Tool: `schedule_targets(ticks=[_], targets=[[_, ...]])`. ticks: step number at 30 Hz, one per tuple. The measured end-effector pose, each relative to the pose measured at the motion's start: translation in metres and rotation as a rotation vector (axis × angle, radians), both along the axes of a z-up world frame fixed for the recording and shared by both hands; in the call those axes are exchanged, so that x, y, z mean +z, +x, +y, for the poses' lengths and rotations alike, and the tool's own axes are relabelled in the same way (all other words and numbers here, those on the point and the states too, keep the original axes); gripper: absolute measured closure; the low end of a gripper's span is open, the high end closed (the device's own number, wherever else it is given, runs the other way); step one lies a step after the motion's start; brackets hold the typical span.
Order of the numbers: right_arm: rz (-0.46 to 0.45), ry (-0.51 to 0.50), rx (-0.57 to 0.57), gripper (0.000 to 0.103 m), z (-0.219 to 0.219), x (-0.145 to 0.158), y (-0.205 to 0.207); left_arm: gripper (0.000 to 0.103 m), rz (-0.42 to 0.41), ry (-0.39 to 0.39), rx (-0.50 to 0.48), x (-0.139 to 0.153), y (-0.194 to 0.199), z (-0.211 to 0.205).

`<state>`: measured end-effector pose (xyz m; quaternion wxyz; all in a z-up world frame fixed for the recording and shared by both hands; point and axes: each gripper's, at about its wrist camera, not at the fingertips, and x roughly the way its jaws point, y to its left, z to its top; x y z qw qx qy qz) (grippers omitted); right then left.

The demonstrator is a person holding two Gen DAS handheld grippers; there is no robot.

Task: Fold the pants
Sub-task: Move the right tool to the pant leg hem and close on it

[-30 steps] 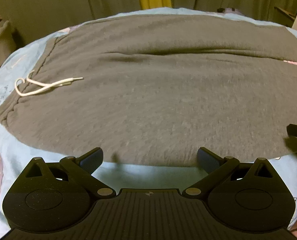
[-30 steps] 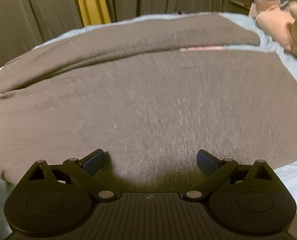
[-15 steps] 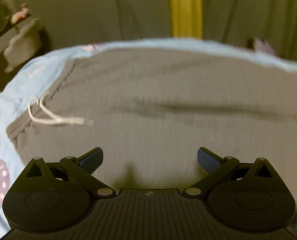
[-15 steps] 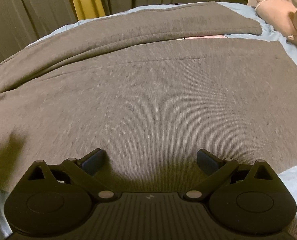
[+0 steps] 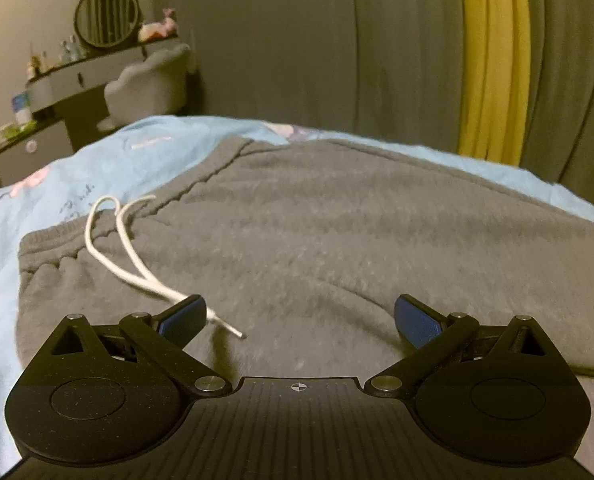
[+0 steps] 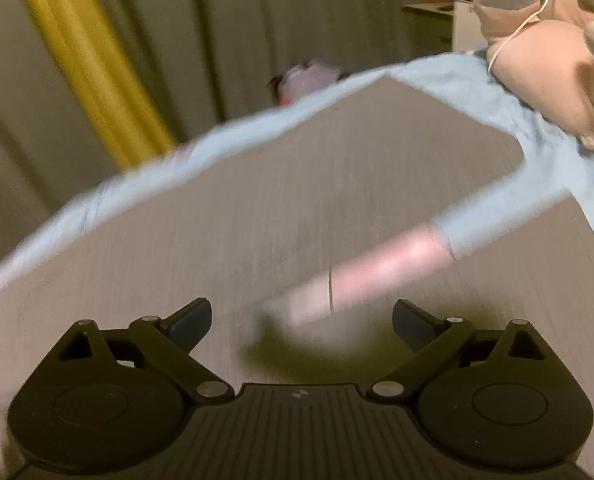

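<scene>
Grey pants (image 5: 337, 240) are spread flat on blue bedding (image 5: 109, 160), approached by wide, empty left gripper (image 5: 300, 320) and right gripper (image 6: 301, 322), its jaws just narrowed slightly; edges likely need gripping next.

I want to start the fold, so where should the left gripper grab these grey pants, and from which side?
Probably the ribbed waistband corner of the pants, approached from the bedsheet side. That thick edge lies flat and exposed there. The left gripper is open; keep clear of the white drawstring.

Light-blue bed (image 5: 109, 168) under spread grey pants (image 5: 337, 232), plush toy (image 6: 545, 68).
</scene>
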<state>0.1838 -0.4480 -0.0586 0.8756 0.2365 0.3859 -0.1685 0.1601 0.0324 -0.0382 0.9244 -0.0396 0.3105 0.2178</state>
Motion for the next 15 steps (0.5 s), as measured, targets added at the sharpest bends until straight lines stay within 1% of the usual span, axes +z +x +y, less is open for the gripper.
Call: schedule_targets(ticks=[2,3,5,7,9,12,13,15], targets=[[-0.014,0.021,-0.058,0.023,-0.019,-0.003,0.043,0.000,0.001,-0.004,0.003,-0.005,0.004,0.003],[-0.017,0.034,-0.087,0.026,-0.028,-0.006,0.064,0.000,0.007,-0.008,0.000,-0.008,0.008,0.002],[-0.012,0.061,-0.142,0.038,-0.044,-0.016,0.102,0.000,-0.011,0.005,-0.002,-0.011,0.007,-0.002],[0.004,0.074,-0.198,0.039,-0.057,-0.026,0.134,0.000,-0.029,0.006,-0.001,-0.017,0.005,-0.005],[0.020,0.092,-0.224,0.039,-0.064,-0.036,0.159,0.000,-0.049,0.005,0.001,-0.022,0.006,-0.005],[0.025,0.073,-0.251,0.039,-0.071,-0.043,0.186,0.000,-0.066,0.000,0.004,-0.029,0.008,-0.005],[0.042,0.061,-0.254,0.041,-0.070,-0.044,0.193,0.000,-0.067,-0.011,0.006,-0.030,0.010,-0.003],[0.083,0.025,-0.276,0.048,-0.074,-0.049,0.207,0.000,-0.069,-0.020,0.006,-0.032,0.010,-0.002]])
